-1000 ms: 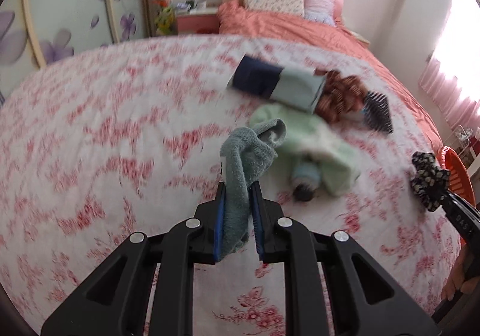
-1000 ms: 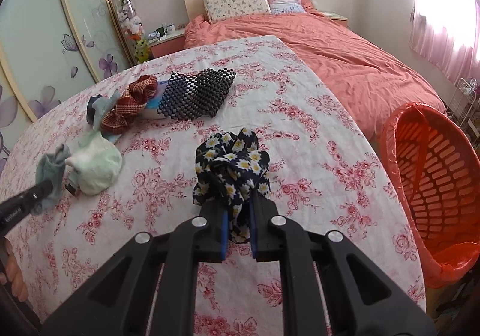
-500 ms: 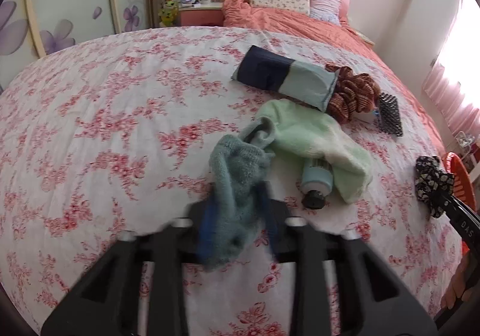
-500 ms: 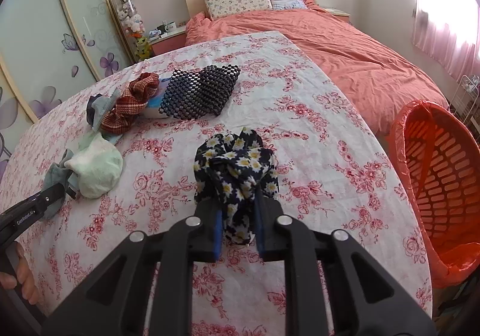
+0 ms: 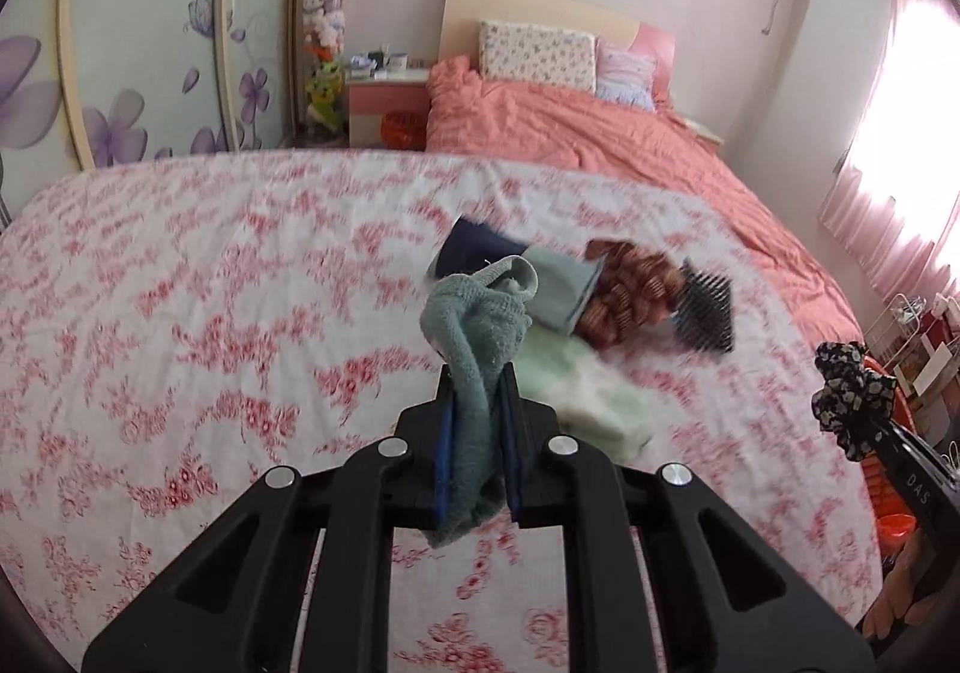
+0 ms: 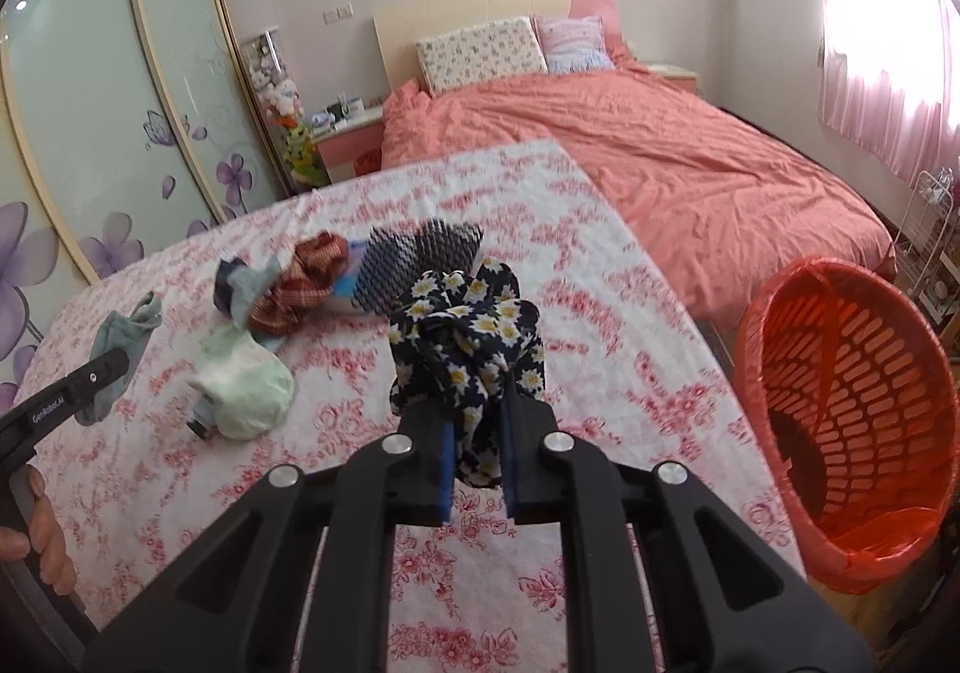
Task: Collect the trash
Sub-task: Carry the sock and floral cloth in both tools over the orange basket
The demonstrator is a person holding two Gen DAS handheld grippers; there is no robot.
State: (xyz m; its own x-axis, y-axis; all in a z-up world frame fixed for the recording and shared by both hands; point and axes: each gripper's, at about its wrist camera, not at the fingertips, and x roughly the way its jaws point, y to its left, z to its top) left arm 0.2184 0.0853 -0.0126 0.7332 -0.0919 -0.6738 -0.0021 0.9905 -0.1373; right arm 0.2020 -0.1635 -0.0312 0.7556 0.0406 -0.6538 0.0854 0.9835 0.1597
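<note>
My left gripper (image 5: 477, 391) is shut on a grey-green sock (image 5: 474, 325), held above the flowered tablecloth (image 5: 180, 313). My right gripper (image 6: 477, 403) is shut on a dark daisy-print cloth (image 6: 468, 331), also lifted off the table. In the right wrist view the left gripper with its sock (image 6: 129, 328) shows at the left. The daisy cloth (image 5: 852, 397) also appears at the right edge of the left wrist view. An orange basket (image 6: 852, 409) lined with a red bag stands on the floor beside the table's right side.
On the table lie a pale green cloth (image 6: 246, 391) over a small bottle, a navy and grey cloth (image 6: 240, 283), a red plaid cloth (image 6: 300, 277) and a black spiky mat (image 6: 414, 259). A bed with a salmon cover (image 6: 660, 156) lies behind the table. A person's hand (image 6: 42, 529) grips the left handle.
Both grippers have risen with their cloths. The sock has come clear of the pale green cloth, and the table items sit farther below in both views.
</note>
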